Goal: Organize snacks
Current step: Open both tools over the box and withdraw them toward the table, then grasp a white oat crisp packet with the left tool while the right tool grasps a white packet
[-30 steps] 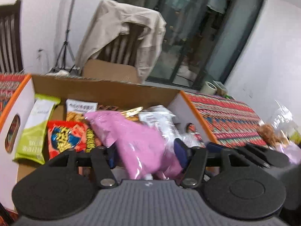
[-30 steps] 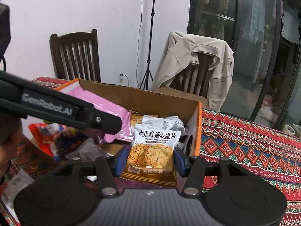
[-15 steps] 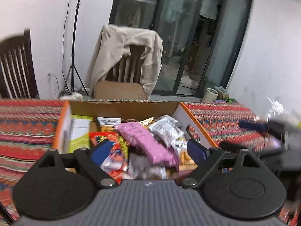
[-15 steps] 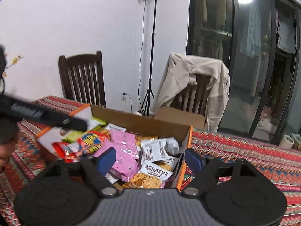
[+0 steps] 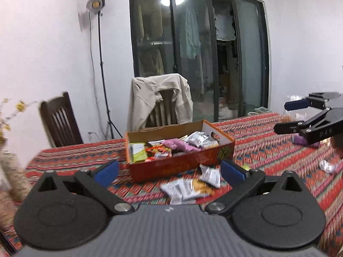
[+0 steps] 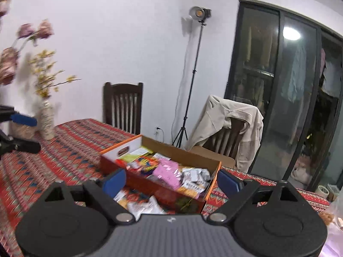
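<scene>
1. Dining room setup: a table under a red patterned cloth [image 5: 268, 147], white walls, a light stand in the corner, and a beige jacket [image 5: 160, 98] hung over one chair by the glass doors.
2. The cardboard box [image 5: 184, 162] sits mid-table with its lid off, and it's already stuffed with packets: a pink bag [image 6: 168, 172], a green pack [image 5: 138, 153], some silvery ones.
3. A few loose packets [image 5: 190, 187] lie on the cloth just in front of the box, nearest the camera. More stuff sits off at the far right of the table, too blurry to name.
4. Left gripper [image 5: 169, 171] has its blue pads spread wide with nothing between them. Its jaws have just been opening.
5. Right gripper [image 6: 170, 182] is the same deal: wide apart, empty, jaws just been opening too. Both hang well back from the box.
6. My guess at the step in hand: grabbing the next loose packet. I'd come in low over the cloth, pick one packet off the edge of the pile rather than the middle, and pinch its sealed edge so it doesn't slip or crush the contents.
7. Then drop it where the box has room; the middle looks heaped already.
</scene>
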`<state>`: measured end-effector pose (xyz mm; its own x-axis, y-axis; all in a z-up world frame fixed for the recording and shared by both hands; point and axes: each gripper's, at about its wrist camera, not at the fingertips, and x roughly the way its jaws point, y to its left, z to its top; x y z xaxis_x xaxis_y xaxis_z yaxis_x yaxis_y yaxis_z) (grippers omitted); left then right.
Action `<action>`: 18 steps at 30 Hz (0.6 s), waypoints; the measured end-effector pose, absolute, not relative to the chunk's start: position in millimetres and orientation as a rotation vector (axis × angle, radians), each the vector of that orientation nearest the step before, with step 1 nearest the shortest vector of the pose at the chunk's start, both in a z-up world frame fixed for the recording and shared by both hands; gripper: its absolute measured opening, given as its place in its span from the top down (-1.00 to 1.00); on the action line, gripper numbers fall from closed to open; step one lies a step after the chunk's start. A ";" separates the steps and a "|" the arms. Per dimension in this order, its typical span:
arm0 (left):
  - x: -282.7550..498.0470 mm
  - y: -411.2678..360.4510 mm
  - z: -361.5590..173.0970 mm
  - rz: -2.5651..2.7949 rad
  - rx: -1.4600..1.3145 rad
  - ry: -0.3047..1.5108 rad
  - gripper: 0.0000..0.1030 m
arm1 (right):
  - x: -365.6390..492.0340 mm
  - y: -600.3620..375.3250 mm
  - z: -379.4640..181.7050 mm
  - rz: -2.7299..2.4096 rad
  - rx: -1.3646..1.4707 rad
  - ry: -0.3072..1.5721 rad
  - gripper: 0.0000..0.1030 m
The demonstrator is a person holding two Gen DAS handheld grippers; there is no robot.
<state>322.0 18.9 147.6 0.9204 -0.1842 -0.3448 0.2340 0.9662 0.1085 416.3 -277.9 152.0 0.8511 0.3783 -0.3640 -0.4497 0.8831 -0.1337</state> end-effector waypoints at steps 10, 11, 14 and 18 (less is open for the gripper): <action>237.0 21.5 90.8 -0.148 0.003 0.445 -1.00 | 302.7 -278.2 104.0 0.474 -0.235 0.384 -0.80; 232.5 21.7 84.6 -0.137 -0.009 0.462 -1.00 | 293.3 -279.6 95.8 0.472 -0.221 0.393 -0.80; 225.9 24.2 66.2 -0.111 -0.037 0.528 -1.00 | 273.8 -282.7 69.9 0.478 -0.160 0.449 -0.80; 222.6 27.6 48.7 -0.075 -0.050 0.595 -1.00 | 261.4 -283.6 35.1 0.455 -0.111 0.536 -0.80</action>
